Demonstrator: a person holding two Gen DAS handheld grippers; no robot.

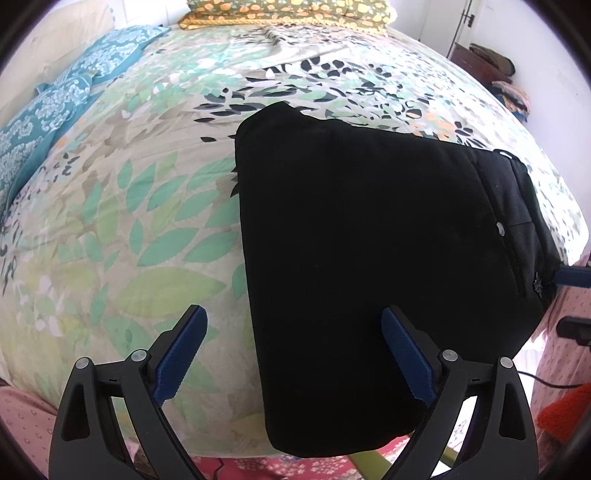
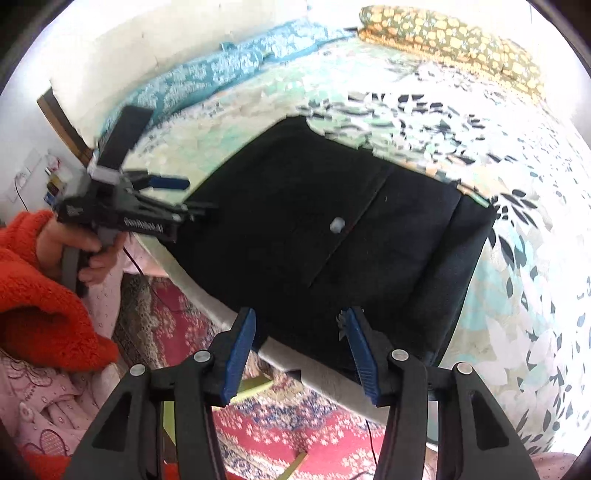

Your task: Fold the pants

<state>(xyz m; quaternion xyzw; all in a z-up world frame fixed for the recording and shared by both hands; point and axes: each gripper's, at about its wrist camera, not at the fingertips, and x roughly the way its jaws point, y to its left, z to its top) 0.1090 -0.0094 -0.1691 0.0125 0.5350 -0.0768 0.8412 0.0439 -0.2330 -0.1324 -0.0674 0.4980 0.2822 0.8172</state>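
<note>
Black pants lie folded into a thick rectangle on the floral bedspread, their near end hanging over the bed's front edge. A silver button shows near the waistband at the right. My left gripper stands wide open above the pants' left edge and touches nothing. In the right wrist view the pants fill the middle. My right gripper is open, its blue pads on either side of the near hem without pressing it. A hand in a red sleeve holds the left gripper at the pants' left corner.
Teal pillows line the far left of the bed, and an orange-patterned pillow lies at its head. Dark furniture piled with clothes stands at the far right. Below the bed edge is a red patterned carpet with a cable.
</note>
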